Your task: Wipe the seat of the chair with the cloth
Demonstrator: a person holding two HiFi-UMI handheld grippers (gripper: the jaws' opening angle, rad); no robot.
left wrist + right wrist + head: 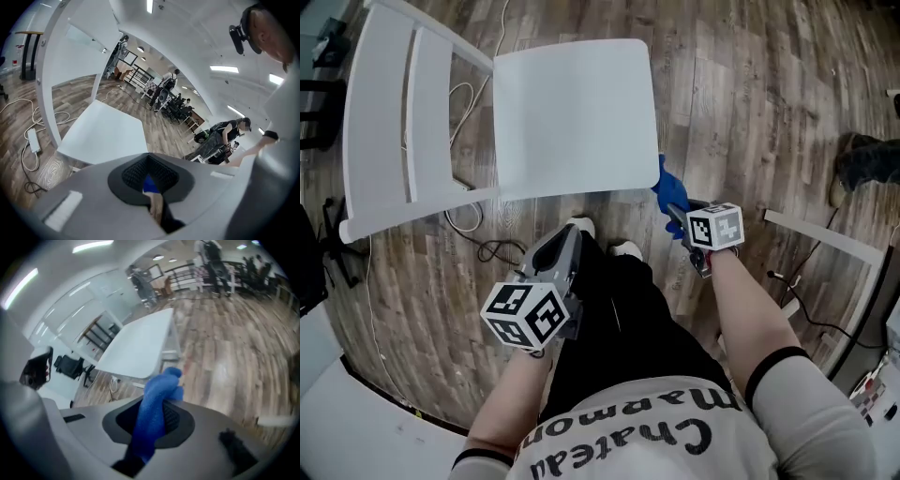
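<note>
At far left in the head view, a white chair (382, 122) with its slatted backrest toward the left edge, the top corner cut off by the frame. Right of the backrest, the bare white seat (572, 112). Under the chair, on the wood floor (750, 103), white and black cables (473, 220), partly hidden by the seat.

Below the seat's near edge, the left hand-held gripper (565, 242), grey, pointing up toward the chair, with its marker cube (525, 314) nearest the camera. In the left gripper view, jaws drawn together, the grey faces meeting around a dark ribbed hollow. In the narrow slit, a blue speck and a pale strip, too small to identify. Beyond them, the seat (105, 136) and one upright of the backrest.

Between the two arms, black trousers (609, 319) and two white shoe tips (581, 227), mostly covered by the legs.

Further right, the right hand-held gripper (678, 214), its tips largely buried in a blue cloth (666, 187). Jaws clamped on the cloth in the right gripper view, a thick blue fold (157, 399) standing up out of the hollow. Cloth just beside the seat's right near corner, off the seat surface. Contact with the edge not clear from any view.

At the right edge, a dark shape (867, 159), perhaps a shoe, cut off by the frame, and below it a white bar (820, 239) on the floor.
</note>
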